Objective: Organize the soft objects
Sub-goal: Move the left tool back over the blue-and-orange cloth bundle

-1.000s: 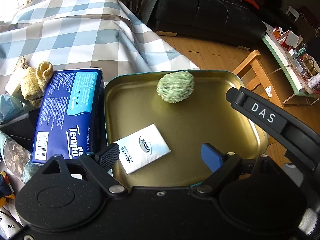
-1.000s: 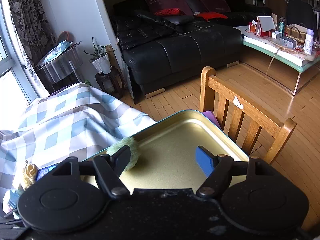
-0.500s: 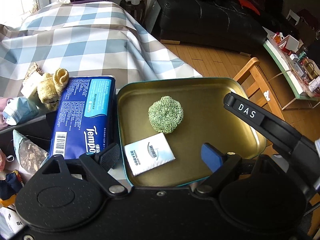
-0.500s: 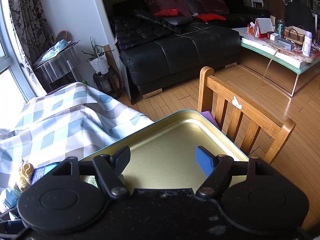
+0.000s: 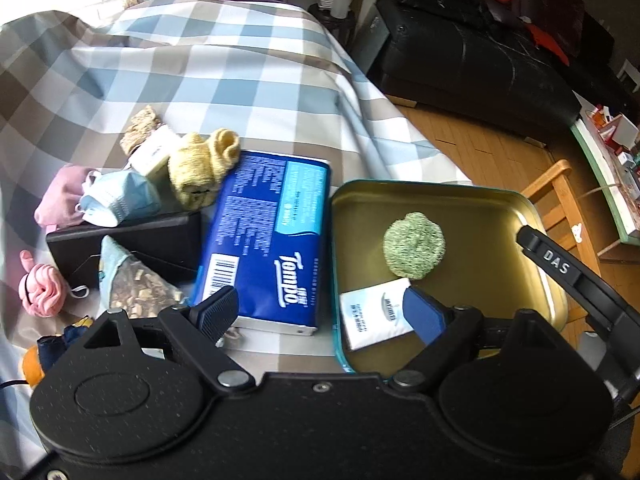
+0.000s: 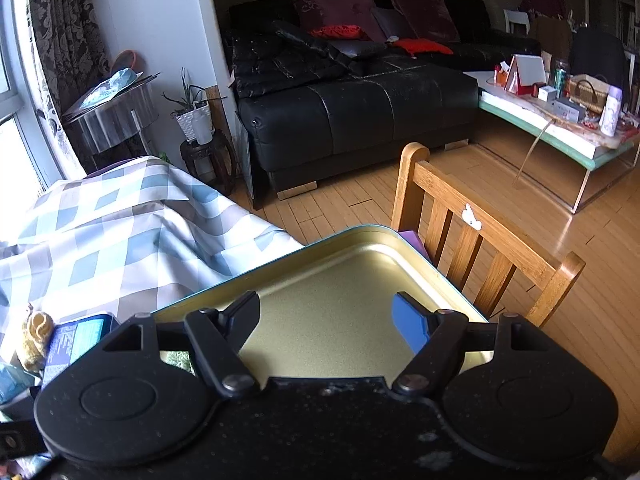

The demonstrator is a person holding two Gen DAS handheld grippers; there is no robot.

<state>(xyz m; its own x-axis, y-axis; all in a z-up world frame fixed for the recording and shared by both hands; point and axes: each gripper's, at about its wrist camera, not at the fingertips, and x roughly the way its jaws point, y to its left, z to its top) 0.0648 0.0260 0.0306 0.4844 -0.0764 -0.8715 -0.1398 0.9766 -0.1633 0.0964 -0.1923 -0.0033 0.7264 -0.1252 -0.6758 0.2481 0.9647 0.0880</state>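
Several soft things wait on the checked desk (image 5: pixel 240 64) beside a gold tin tray (image 5: pixel 500 200); two are already in it.

Biggest is the blue tissue pack (image 5: pixel 268 236), lying flat just left of the tray: light, squashy, with slick film, so it is best gripped across its narrow width. Next, the yellow knitted sock (image 5: pixel 200 168) and the blue face mask (image 5: pixel 120 200), both limp, should pinch up anywhere by a fold. In the tray, the green scrubber (image 5: pixel 414 246) looks springy and grippy; the small white tissue packet (image 5: pixel 372 314) touching it is thin and flat, perhaps needing an edge grasp. The left gripper (image 5: pixel 320 312) hovers with jaws wide apart and empty, straddling the tray's left rim; the right gripper (image 6: pixel 326 316) hangs over the tray, jaws likewise apart and holding nothing.
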